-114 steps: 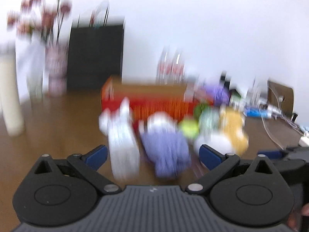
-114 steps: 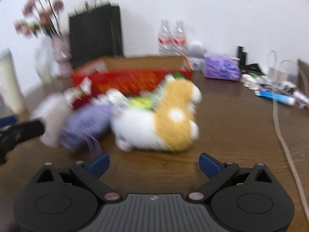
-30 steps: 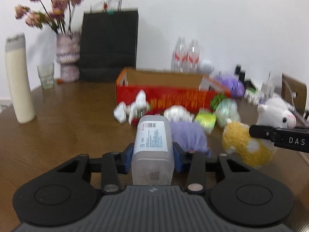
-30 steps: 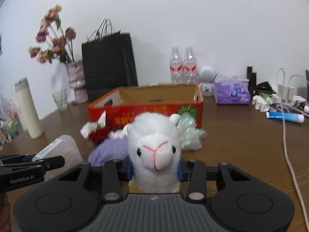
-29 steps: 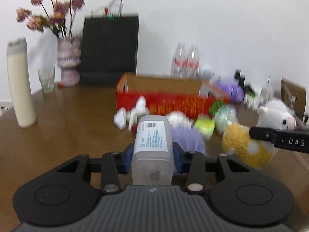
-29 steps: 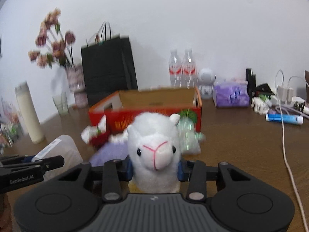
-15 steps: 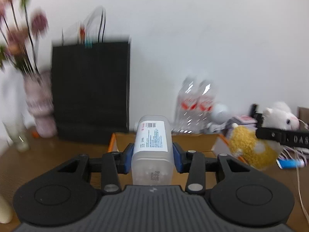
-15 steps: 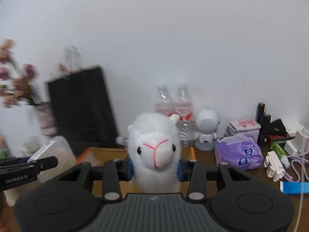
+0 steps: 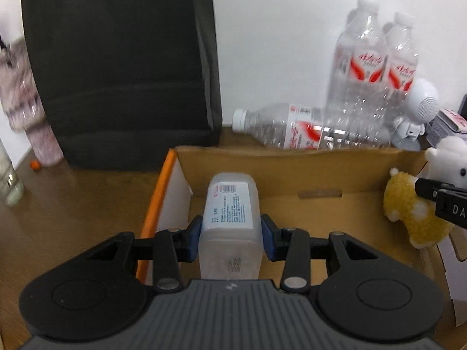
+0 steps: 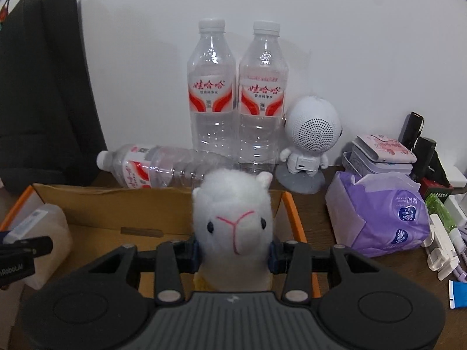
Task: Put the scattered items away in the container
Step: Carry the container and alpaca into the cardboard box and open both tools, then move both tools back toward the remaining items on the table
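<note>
My left gripper point(image 9: 230, 239) is shut on a translucent plastic bottle point(image 9: 229, 221) with a white label and holds it over the left end of the open cardboard box point(image 9: 292, 157). My right gripper point(image 10: 233, 252) is shut on a white and yellow alpaca plush point(image 10: 235, 221) and holds it over the box's right end point(image 10: 289, 207). The plush also shows at the right in the left wrist view point(image 9: 414, 204), and the bottle at the left in the right wrist view point(image 10: 43, 233).
Behind the box stand two water bottles point(image 10: 236, 93), with a third lying down point(image 10: 163, 169), and a black paper bag point(image 9: 119, 67). A white robot speaker point(image 10: 310, 134), a purple tissue pack point(image 10: 379, 215) and small items lie to the right.
Both grippers have carried their items from above the table up and forward over the box. The scattered pile in front of the box has dropped out of view.
</note>
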